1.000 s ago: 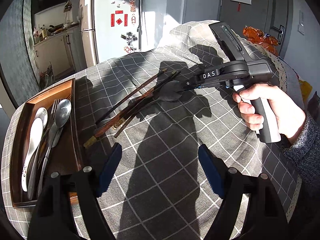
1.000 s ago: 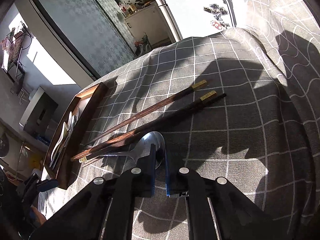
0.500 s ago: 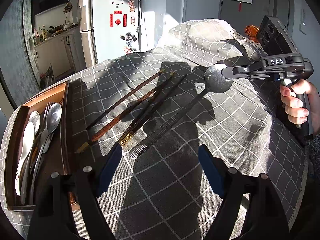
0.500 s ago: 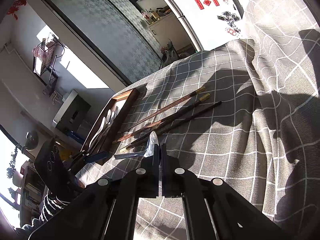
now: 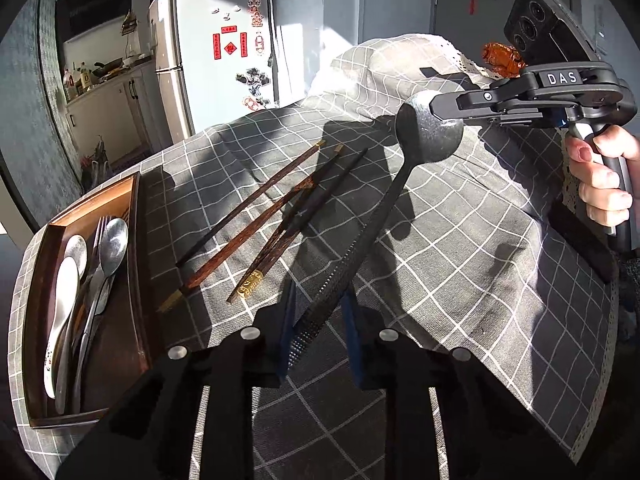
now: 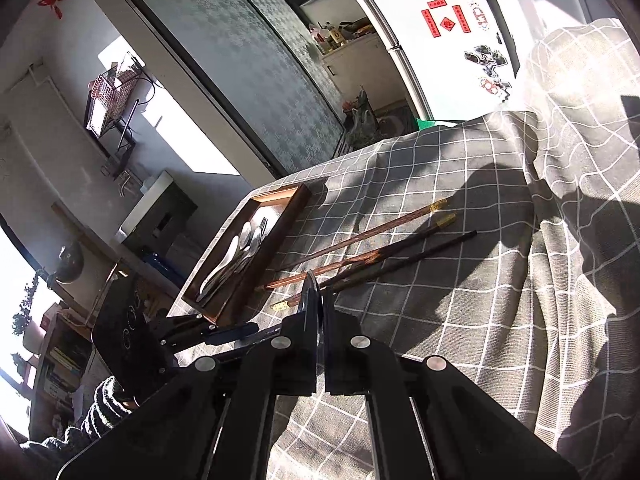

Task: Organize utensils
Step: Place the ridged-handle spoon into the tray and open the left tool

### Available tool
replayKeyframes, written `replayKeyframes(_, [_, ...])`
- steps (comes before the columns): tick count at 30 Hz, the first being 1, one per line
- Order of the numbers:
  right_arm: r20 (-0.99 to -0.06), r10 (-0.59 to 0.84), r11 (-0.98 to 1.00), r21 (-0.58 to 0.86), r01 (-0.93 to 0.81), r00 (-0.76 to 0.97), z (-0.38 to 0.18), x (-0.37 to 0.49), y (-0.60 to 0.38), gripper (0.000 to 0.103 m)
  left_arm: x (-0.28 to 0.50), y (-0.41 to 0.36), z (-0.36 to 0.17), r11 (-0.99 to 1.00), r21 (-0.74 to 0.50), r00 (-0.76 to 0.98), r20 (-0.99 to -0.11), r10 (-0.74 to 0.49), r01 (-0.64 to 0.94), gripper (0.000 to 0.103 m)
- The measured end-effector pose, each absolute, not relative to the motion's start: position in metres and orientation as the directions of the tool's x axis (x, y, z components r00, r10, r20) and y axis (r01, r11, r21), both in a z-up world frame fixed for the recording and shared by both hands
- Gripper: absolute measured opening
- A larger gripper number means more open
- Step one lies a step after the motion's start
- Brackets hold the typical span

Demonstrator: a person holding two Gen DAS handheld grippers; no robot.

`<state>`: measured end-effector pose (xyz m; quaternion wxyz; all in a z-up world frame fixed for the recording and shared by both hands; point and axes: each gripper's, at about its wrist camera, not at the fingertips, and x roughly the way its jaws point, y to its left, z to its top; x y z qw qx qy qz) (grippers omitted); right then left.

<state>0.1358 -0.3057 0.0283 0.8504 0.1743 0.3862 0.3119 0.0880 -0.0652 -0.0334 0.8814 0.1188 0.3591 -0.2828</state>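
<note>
A metal spoon point(image 5: 376, 216) with a textured handle hangs in the air above the checked cloth. My right gripper point(image 5: 434, 106) is shut on its bowl, seen edge-on in the right wrist view point(image 6: 312, 300). My left gripper point(image 5: 320, 320) has closed around the spoon's handle end. Several dark wooden chopsticks point(image 5: 276, 212) lie on the cloth, also in the right wrist view point(image 6: 372, 248). A wooden tray point(image 5: 132, 216) at the left holds spoons point(image 5: 68, 280) and a fork.
The table is covered by a grey checked cloth point(image 5: 460, 272) that rises in a hump at the back. A white fridge point(image 5: 216, 48) and kitchen counter stand behind. The tray also shows in the right wrist view point(image 6: 288, 208).
My right gripper lifted the spoon off the cloth and carried it up and right. My left gripper narrowed from wide open onto the spoon's handle.
</note>
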Motion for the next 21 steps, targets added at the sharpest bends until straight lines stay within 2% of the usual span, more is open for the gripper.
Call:
replayKeyframes(5, [-0.542,0.689,0.724,0.537,-0.432,0.481,0.038,0.163,-0.261,0.002,0.098,-0.024,-0.023,0.853,-0.013,0.618,-0.683,-0.390,0.522,0.025])
replayKeyframes(10, [-0.566,0.706,0.706,0.513,-0.488,0.427,0.039,0.196,-0.195,0.002,0.107,0.025,-0.024,0.909,-0.021,0.651,-0.691,-0.314,0.416,0.025])
replayKeyframes(21, [-0.609,0.708,0.701,0.543,-0.463,0.357,-0.005,0.262,-0.105,0.002,0.132,0.097,-0.042,0.967,-0.005,0.672,-0.719,-0.180,0.254,0.024])
